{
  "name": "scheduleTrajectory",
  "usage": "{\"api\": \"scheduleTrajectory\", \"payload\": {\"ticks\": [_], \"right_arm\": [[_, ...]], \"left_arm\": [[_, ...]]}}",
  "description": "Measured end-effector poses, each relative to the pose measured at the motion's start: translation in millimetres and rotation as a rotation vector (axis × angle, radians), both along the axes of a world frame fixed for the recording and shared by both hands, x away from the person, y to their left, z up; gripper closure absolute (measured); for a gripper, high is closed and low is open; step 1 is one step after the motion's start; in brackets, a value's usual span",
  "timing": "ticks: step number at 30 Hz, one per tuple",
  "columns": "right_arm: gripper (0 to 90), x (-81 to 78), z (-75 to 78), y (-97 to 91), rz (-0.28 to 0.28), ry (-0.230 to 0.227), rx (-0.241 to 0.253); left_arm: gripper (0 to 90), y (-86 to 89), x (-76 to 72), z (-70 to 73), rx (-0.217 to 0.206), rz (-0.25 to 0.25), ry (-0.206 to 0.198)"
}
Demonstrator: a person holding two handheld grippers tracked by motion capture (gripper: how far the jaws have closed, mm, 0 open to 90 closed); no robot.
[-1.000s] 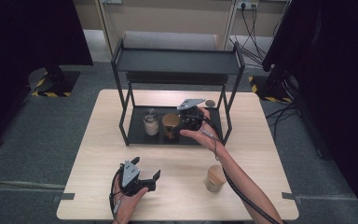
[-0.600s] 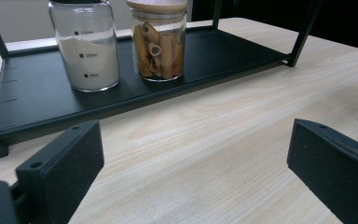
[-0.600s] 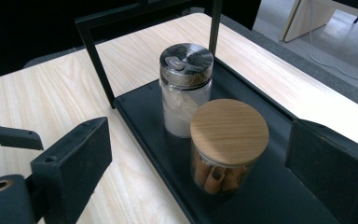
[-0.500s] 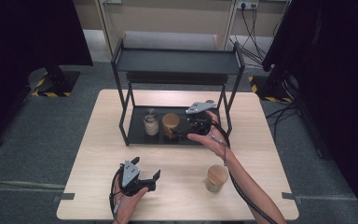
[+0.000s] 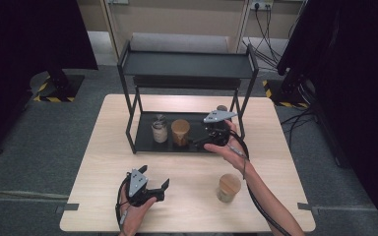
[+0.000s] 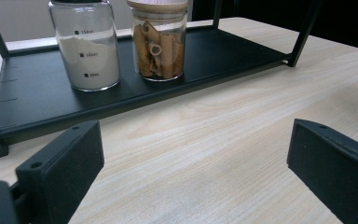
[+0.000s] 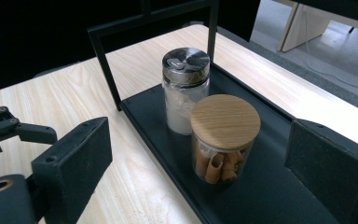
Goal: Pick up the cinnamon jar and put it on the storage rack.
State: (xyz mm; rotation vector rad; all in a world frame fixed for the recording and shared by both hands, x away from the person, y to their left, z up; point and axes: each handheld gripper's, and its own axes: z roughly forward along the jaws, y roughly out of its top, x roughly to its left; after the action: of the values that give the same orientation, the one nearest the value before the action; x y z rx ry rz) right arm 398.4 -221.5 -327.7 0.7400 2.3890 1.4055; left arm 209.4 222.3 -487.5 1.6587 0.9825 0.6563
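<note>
- The work in hand looks like stocking the lower tray (image 5: 145,142) of the black metal shelf rack (image 5: 187,64) with jars from the wooden table (image 5: 103,162).
- Two jars already stand on that tray, just beside each other: a glass jar of white powder with a metal lid (image 5: 159,129) and a pasta jar with a wooden lid (image 5: 180,132). In the left gripper view both sit upright, the powder jar (image 6: 85,44) left of the pasta jar (image 6: 159,39); in the right gripper view the pasta jar (image 7: 224,135) is the nearer one, with the powder jar (image 7: 185,88) behind it.
- The right gripper (image 5: 200,143) hovers at the right end of the tray, its jaws spread and holding nothing. In its own view the pasta jar stands free on the tray beyond the two pads (image 7: 81,154), clear of both, so I judge that jar as set down.
- One more wooden-lidded jar (image 5: 228,188) stands on the bare table, well apart from the rack and near the person's right forearm; its contents are too small to tell. It is probably what is left to place.
- The tray has free room to the right of the pasta jar, which would take it.
- The left gripper (image 5: 153,178) rests near the front edge of the table, jaws wide apart and empty, pointing toward the rack.
- My estimate: roughly two thirds done, with one jar to fetch and shelve.
</note>
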Motion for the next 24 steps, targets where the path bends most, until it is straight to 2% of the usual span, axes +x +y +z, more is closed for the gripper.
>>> {"api": "scheduleTrajectory", "payload": {"ticks": [24], "right_arm": [[7.6,-24.3,-12.6,-28.7,-0.008,-0.015,0.067]], "left_arm": [[3.2,0.1,0.0,0.0,-0.003,0.003,0.002]]}}
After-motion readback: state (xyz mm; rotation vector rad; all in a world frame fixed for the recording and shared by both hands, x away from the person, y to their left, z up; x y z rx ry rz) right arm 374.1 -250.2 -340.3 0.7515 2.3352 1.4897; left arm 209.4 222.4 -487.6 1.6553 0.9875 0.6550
